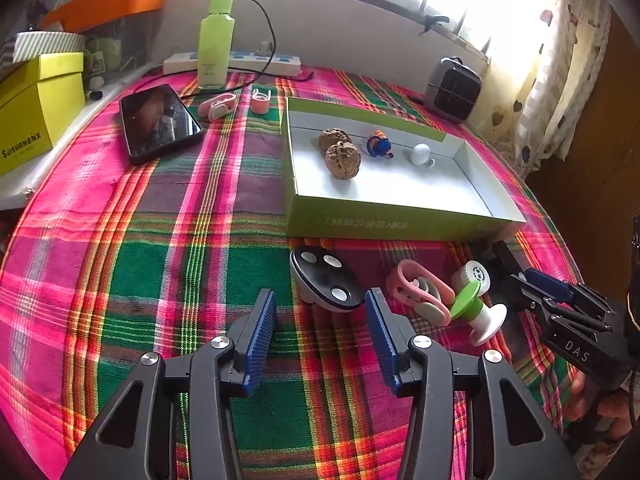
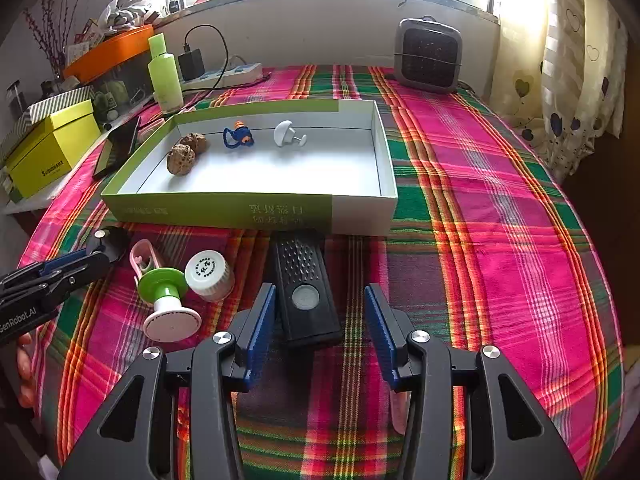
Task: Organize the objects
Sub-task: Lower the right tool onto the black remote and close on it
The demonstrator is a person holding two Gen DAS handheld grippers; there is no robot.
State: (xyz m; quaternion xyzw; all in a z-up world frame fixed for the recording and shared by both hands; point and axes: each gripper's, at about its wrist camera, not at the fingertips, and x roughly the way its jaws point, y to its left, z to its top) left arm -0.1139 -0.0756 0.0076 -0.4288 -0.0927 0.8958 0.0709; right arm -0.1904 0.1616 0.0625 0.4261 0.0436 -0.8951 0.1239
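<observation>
Two pairs of fingers, both spread and gripping nothing, angled down at the bench under its plaid cloth.

- Shallow green-and-white box: beyond both sets of fingertips, open side up. Judged to be the collecting place, since it already holds two walnuts, a blue toy and a white knob, all well apart from either pair of fingers.
- Left gripper: fingers released, only cloth between the blue pads. Black oval puck with three silver discs lies just past the tips, roughly centred. Looks lined up as the next pick.
- Right gripper: fingers released. Black perforated bar lies lengthwise between them, nearer the left-hand pad; cannot tell whether it touches. No squeeze visible.
- Loose row on the near side of the box, between the two grippers: green-and-white spool on its side, white-capped jar, pink clip. Still unsorted.

View differences:
- Right wrist view shows the bar whole; left wrist view catches only its dark far end beside the other gripper.
- Left wrist view shows the puck's face in full; right wrist view hides most of it behind the left fingers.
- Left wrist view alone shows the phone screen-up and two more clips far beyond the fingertips.
</observation>
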